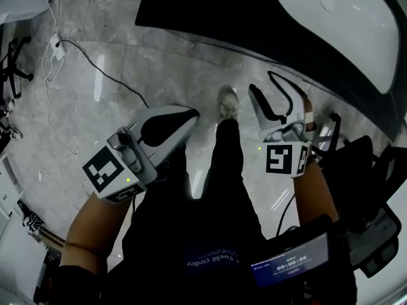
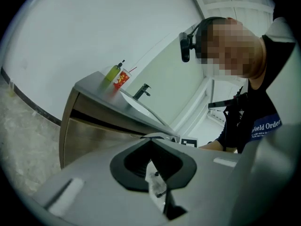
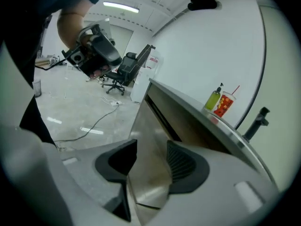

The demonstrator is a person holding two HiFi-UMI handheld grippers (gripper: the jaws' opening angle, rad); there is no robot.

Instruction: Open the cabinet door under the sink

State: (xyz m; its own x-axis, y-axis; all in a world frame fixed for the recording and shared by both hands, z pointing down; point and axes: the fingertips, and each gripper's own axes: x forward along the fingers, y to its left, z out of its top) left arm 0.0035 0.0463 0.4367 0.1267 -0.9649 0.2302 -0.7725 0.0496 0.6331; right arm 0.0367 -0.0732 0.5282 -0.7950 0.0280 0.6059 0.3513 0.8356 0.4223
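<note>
While both grippers hang over the grey floor [image 1: 159,62], I list:
- left gripper [image 2: 151,139]: fingers pressed together, nothing in them.
- right gripper [image 3: 150,147]: fingers partly apart, holding nothing. The cabinet door [image 3: 153,124] shows through the gap, untouched.
- cabinet door: steel front under the sink [image 2: 136,105], apart from both grippers, apparently closed.
- counter: green bottle [image 3: 213,98] and red cup [image 3: 224,104] near the faucet [image 3: 256,121].
- floor: black cable [image 1: 102,72].
</note>
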